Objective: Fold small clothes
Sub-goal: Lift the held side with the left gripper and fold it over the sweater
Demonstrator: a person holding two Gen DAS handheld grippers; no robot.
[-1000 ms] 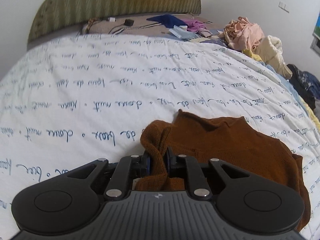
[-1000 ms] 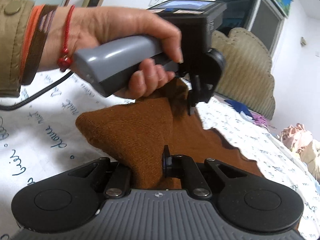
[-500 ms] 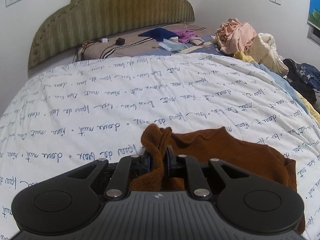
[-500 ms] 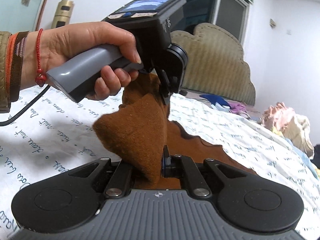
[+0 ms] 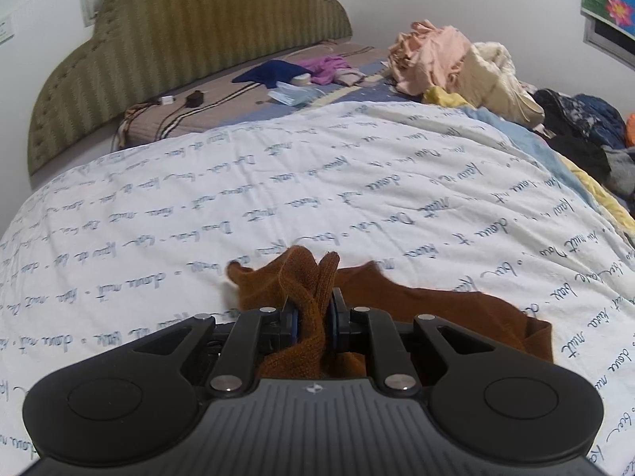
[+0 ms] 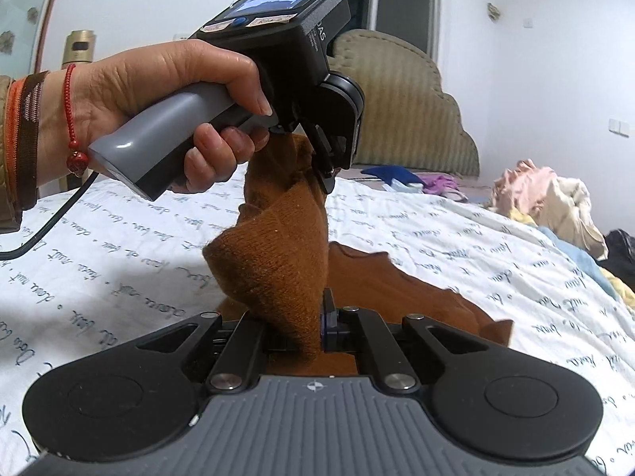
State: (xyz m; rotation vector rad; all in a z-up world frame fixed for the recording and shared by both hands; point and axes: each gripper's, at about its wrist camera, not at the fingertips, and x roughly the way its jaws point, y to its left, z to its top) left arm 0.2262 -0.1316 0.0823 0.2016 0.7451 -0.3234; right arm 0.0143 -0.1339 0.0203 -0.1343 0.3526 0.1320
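A brown knit garment (image 5: 428, 301) lies partly on the white bedspread with blue script (image 5: 278, 182). My left gripper (image 5: 312, 313) is shut on a bunched edge of it. In the right wrist view the left gripper (image 6: 325, 162) holds that edge up above the bed, and the cloth (image 6: 278, 254) hangs down from it. My right gripper (image 6: 305, 325) is shut on the lower end of the same brown cloth, and the rest trails on the bed behind (image 6: 397, 289).
A pile of pink and cream clothes (image 5: 456, 59) sits at the far right of the bed, dark clothes (image 5: 579, 127) beside it. Blue and purple items (image 5: 301, 71) lie by the green headboard (image 5: 178, 39). The hand and cable (image 6: 47, 222) are at left.
Both grippers have lifted the brown garment higher off the bed and come closer together. Less of it lies flat. Both stay shut on it.
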